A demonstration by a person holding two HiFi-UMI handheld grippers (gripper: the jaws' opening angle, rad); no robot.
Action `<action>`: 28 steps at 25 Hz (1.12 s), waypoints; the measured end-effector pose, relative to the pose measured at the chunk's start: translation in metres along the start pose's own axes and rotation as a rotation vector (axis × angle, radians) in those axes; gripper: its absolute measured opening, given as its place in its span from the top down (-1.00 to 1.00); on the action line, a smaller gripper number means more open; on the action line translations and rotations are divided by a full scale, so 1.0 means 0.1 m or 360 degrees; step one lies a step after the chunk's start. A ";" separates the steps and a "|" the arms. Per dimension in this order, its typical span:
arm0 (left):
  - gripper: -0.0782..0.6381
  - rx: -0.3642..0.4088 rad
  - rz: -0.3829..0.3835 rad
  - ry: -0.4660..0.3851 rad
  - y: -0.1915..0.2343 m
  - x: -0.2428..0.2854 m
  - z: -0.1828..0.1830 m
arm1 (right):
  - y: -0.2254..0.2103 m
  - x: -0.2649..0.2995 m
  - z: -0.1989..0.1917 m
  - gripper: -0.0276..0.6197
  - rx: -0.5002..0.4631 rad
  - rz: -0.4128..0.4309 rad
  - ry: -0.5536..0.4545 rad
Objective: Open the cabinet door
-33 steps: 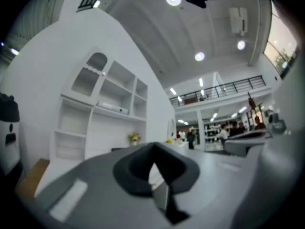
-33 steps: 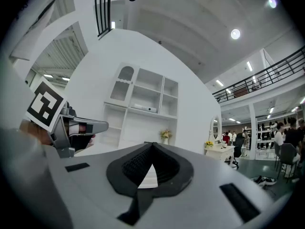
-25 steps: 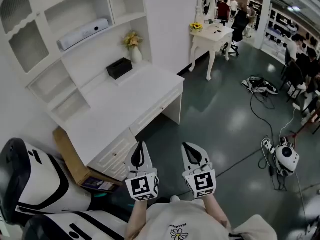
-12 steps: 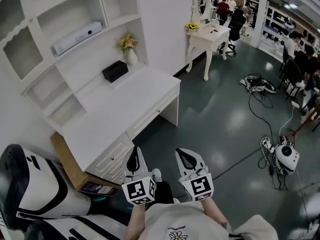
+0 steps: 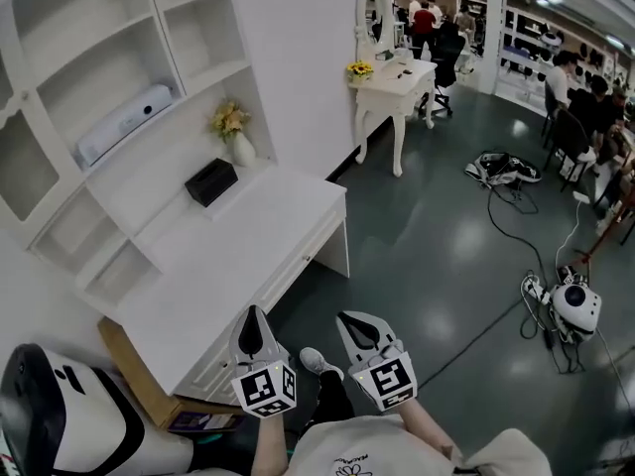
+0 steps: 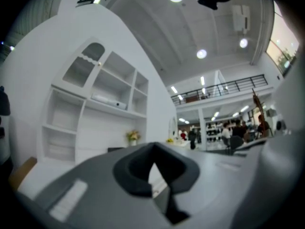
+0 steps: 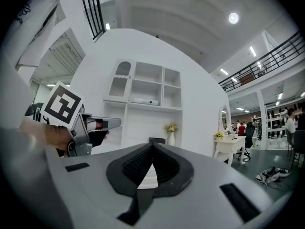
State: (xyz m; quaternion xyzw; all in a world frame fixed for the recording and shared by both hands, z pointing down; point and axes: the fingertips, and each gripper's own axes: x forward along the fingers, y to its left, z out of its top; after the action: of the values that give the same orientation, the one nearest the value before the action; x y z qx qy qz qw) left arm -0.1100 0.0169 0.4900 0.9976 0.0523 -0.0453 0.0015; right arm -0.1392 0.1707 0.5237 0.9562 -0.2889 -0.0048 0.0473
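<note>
Both closed, empty: left tool (image 5: 252,315), right tool (image 5: 353,321). White panelled cabinet door (image 5: 210,373) under the white desk (image 5: 238,236) looks rigid, light; pull its free edge.

The white panelled cabinet door (image 5: 216,377) is sitting under the near, left end of the white desk (image 5: 248,236), just below the desktop's front edge. It is facing out toward the grey floor (image 5: 427,266). It is standing upright and appears to be lying flush with the rest of the cabinet front, in the shut position. Only a narrow strip of it is showing in the head view, low in the picture. Its raised frame moulding is therefore barely readable, and its handle and hinge side cannot be told. A brown cardboard box (image 5: 129,360) is leaning just beside the cabinet's far side, against the wall end of the desk.
</note>
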 end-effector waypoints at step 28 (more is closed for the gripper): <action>0.77 0.0065 0.0245 -0.0153 1.72 3.12 0.29 | -0.82 3.83 0.58 0.91 -0.0183 0.0331 -0.0062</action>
State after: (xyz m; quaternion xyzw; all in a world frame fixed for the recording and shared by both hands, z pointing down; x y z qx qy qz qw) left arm 0.2141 -0.1215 0.4331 0.9952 -0.0254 -0.0939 -0.0128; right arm 0.2229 0.0213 0.4653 0.9165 -0.3866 -0.0349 0.0969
